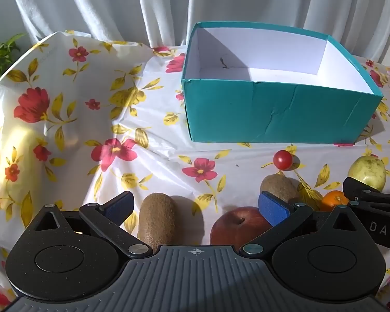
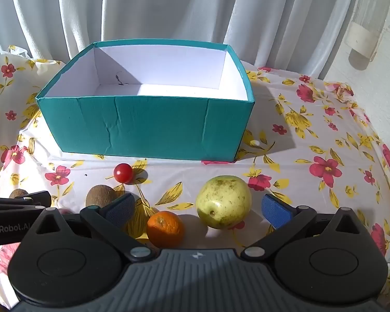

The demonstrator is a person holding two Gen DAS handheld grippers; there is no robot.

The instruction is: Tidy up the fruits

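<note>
An empty teal box with a white inside stands on the floral tablecloth; it also shows in the right wrist view. My left gripper is open and empty above a brown kiwi and a red apple. Another kiwi, a cherry tomato, an orange and a green guava lie to its right. My right gripper is open and empty, with the orange and the guava between its fingers. The tomato and a kiwi lie to the left.
White curtains hang behind the table. The tablecloth bulges up in folds at the left. A green plant stands at the far left. The right table edge falls away beside a white wall.
</note>
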